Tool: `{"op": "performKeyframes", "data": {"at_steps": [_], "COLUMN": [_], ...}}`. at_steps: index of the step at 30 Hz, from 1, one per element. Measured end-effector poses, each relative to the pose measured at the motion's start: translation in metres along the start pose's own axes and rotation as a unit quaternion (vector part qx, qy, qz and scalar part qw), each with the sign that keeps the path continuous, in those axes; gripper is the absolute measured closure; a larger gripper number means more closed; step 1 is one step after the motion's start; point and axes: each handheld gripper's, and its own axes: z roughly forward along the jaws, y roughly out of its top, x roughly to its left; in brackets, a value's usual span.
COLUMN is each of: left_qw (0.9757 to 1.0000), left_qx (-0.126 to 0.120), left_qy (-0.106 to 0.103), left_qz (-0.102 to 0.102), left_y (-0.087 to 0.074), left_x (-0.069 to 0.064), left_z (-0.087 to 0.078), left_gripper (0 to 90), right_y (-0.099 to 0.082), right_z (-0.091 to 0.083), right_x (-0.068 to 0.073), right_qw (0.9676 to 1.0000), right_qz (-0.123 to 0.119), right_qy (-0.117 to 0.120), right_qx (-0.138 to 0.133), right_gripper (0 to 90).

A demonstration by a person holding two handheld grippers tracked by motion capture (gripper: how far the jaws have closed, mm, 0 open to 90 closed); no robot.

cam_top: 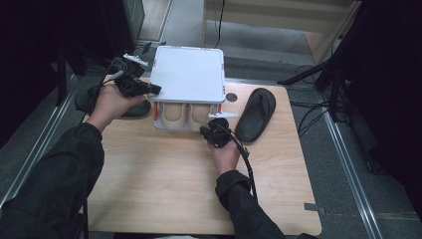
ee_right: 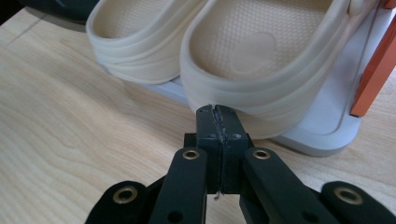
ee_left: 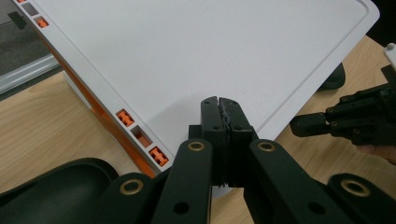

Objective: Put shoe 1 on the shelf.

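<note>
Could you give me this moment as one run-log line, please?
left gripper: shut, over white rack top | right gripper: shut, at beige clog heel | black slipper: on table

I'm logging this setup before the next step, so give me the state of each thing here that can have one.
White shoe rack: upright on the table, top shelf bare.
Cream clogs: a pair side by side on the lower shelf, heels facing the person.
Black sandal: flat on the table, right of the rack.
Second black sandal: on the table, left of the rack.
Left claw: shut, over the rack's top corner.
Right claw: shut, at a clog's heel.
</note>
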Motion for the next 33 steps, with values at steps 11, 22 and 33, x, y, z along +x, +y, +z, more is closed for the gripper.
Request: {"op": "performKeyframes", "data": {"at_steps": [11, 22, 33], "left_qw": [0.9997, 0.9999, 0.9996], "left_qx": [0.010, 0.005, -0.009], "left_qy": [-0.005, -0.002, 0.016], "left_qz": [-0.020, -0.014, -0.023], "left_y": [0.003, 0.006, -0.003], "left_x": [-0.004, -0.014, -0.015], "left_z": [-0.001, -0.013, -0.038], "left_gripper": [80.7, 55.6, 45.2], "right_y": [-0.012, -0.024, -0.034], "right_z": [-0.034, -0.066, -0.084], "right_x": [-0.001, -0.003, -0.010], "right_qw": [0.9986, 0.9968, 0.9938], "right_qz": [-0.012, -0.025, -0.046], "right_qy": [0.049, 0.072, 0.095], "right_qx": [-0.014, -0.025, -0.037], "right_gripper": [77.3, 69.6, 53.1]}}
